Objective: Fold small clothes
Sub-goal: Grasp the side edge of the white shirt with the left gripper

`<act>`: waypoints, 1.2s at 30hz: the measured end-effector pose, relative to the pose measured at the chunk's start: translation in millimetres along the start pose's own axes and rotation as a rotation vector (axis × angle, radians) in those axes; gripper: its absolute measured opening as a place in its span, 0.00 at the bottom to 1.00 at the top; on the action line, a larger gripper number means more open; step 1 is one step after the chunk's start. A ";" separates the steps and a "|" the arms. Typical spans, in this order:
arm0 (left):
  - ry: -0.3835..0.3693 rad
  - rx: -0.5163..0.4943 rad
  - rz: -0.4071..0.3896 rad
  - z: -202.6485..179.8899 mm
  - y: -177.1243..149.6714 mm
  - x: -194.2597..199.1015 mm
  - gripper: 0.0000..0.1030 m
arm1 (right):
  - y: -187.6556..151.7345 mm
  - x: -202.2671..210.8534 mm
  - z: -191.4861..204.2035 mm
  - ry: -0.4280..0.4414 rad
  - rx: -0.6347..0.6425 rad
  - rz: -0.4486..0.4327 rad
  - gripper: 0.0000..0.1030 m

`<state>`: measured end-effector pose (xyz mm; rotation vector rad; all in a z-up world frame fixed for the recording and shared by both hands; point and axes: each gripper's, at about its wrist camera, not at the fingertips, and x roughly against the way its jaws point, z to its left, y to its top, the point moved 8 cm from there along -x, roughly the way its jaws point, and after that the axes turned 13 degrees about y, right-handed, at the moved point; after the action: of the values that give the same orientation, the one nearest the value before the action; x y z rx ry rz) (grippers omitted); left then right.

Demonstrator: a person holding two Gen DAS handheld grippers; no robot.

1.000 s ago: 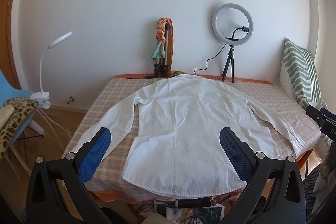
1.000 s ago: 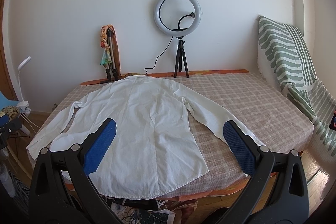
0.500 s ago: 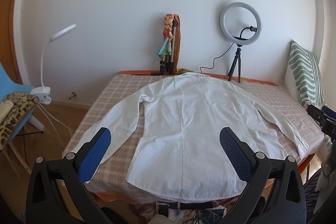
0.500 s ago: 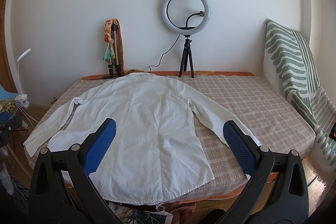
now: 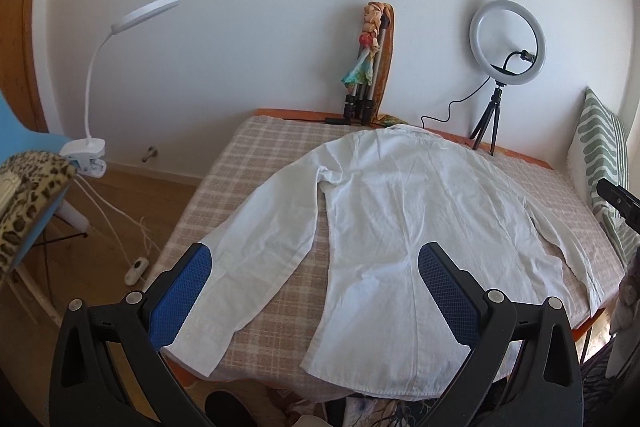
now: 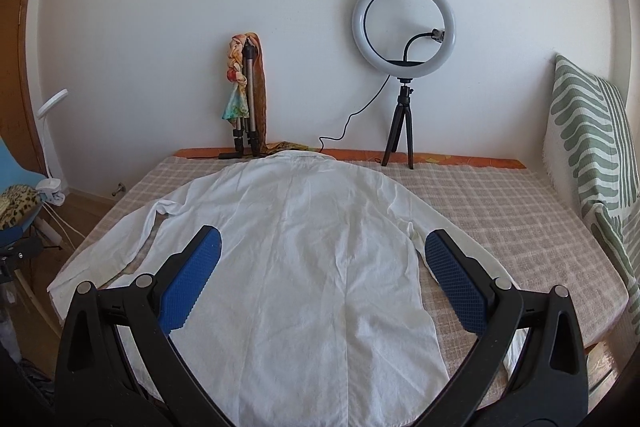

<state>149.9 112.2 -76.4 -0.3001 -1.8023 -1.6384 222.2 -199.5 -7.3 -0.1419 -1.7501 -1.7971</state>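
Above the shirt (image 5: pixel 400 227) on the bed (image 6: pixel 500 211), we have swung closer; left gripper (image 5: pixel 316 291) and right gripper (image 6: pixel 322 279) both gape empty, folding not yet begun.

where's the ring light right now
The ring light stands on its small black tripod at the far edge of the bed, against the wall, right of the shirt's collar and of the scarf-draped tripod in both views.

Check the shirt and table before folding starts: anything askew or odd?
Nothing major. The white shirt lies flat, back up, sleeves spread on the checked table. Its hem and left cuff overhang the near edge, and the fabric is lightly creased. Both grippers are open and empty.
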 end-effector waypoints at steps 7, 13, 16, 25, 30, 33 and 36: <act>-0.002 0.036 0.171 39.4 2.7 -74.4 0.98 | 19.0 -59.8 11.8 0.166 -0.071 0.090 1.00; -0.023 0.129 0.314 73.3 -17.4 -130.5 0.89 | 13.8 -96.6 29.6 0.242 -0.080 0.154 1.00; -0.057 0.182 0.362 83.8 -26.7 -152.9 0.89 | 3.0 -113.1 38.8 0.308 -0.130 0.223 1.00; -0.105 0.190 0.480 86.6 -45.4 -195.1 0.89 | -14.6 -128.9 43.2 0.285 -0.086 0.265 1.00; -0.067 0.117 0.459 81.3 -50.8 -197.1 0.89 | -20.4 -130.2 35.5 0.290 -0.106 0.286 1.00; -0.022 0.056 0.435 76.3 -52.1 -196.9 0.79 | -19.9 -127.9 31.2 0.286 -0.115 0.280 1.00; -0.003 -0.020 0.402 67.7 -50.3 -193.1 0.40 | -19.1 -126.8 29.1 0.273 -0.110 0.274 1.00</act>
<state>242.9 218.1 -233.0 -0.6297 -1.6011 -1.3705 304.8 -129.2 -81.7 -0.1636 -1.3711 -1.6273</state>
